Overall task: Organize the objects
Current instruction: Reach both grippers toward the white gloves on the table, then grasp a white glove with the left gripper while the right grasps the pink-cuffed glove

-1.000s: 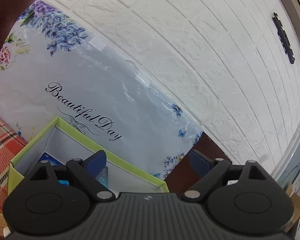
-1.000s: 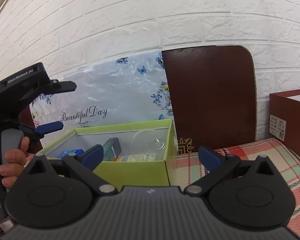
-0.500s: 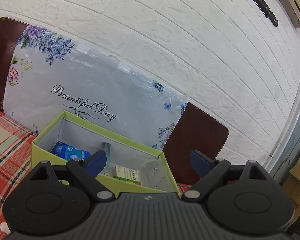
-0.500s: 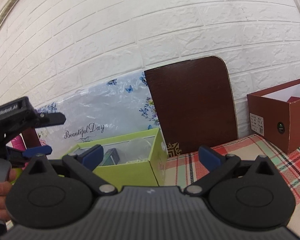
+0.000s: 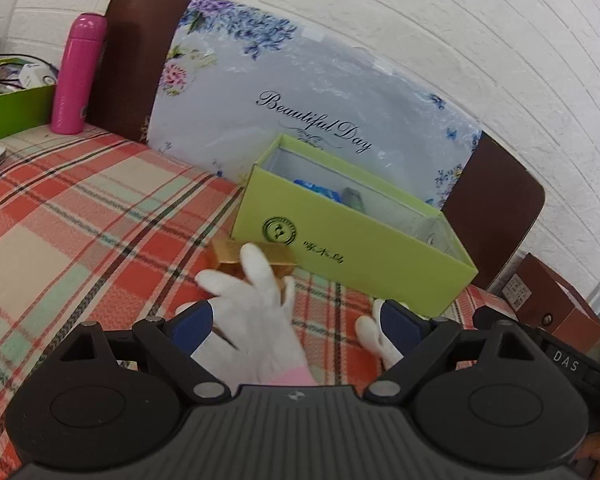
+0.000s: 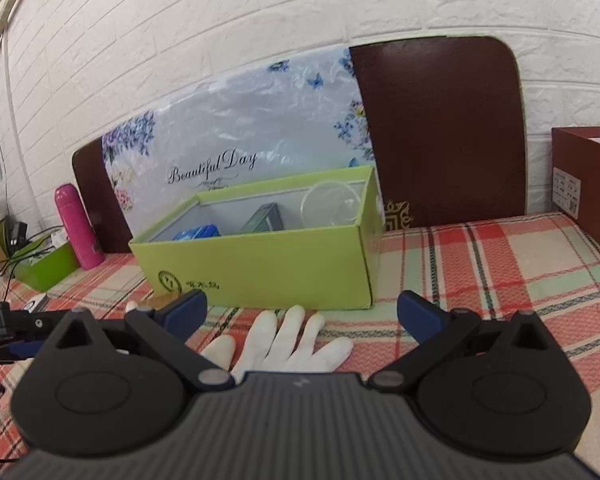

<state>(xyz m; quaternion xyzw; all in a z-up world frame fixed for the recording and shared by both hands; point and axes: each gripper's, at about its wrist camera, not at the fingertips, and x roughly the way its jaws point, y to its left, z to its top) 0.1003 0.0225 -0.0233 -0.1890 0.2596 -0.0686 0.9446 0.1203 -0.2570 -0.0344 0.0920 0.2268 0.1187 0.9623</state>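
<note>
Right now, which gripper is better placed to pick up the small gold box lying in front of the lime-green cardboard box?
Left, probably. The left gripper is open and aimed at the small gold box; the right gripper faces the lime-green cardboard box, with the gold box off beside its left finger.

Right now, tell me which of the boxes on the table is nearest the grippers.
The lime green open box with the round logo, just beyond the white glove. The smaller green box sits far left by the pink bottle; the brown box far right.

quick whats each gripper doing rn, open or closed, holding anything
left gripper: open, holding nothing, a white glove lies between its fingers.
right gripper: open, holding nothing.
</note>
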